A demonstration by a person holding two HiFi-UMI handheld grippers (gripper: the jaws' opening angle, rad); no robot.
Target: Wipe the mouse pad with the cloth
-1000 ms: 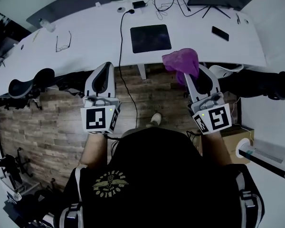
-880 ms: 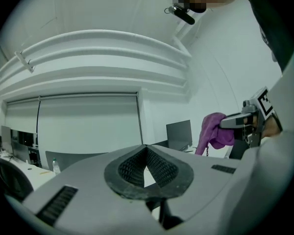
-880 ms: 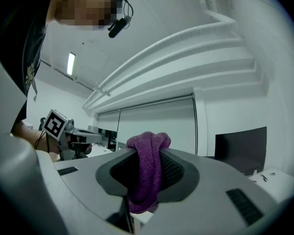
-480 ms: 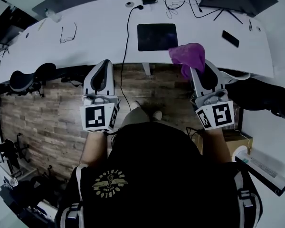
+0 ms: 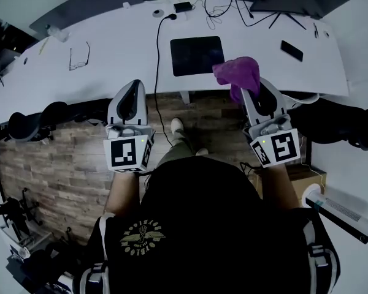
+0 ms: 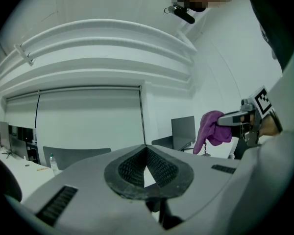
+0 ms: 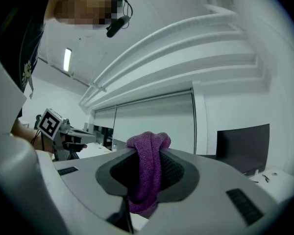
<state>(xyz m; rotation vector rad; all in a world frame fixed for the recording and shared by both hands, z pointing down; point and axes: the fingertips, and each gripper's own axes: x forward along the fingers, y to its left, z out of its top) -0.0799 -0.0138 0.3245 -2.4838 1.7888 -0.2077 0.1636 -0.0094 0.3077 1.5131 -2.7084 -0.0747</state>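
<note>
The right gripper (image 5: 248,92) has its jaws clenched on a bunched fold of the purple cloth (image 5: 237,73), which hangs soft, light and floppy at the worktop's (image 5: 110,51) edge beside the mouse pad (image 5: 196,55). The left gripper's (image 5: 132,86) jaws are closed on nothing.

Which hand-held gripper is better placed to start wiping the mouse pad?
Right. The right hand-held gripper clamps the purple cloth, nearest the mouse pad; the left hand-held gripper is shut, empty.
</note>
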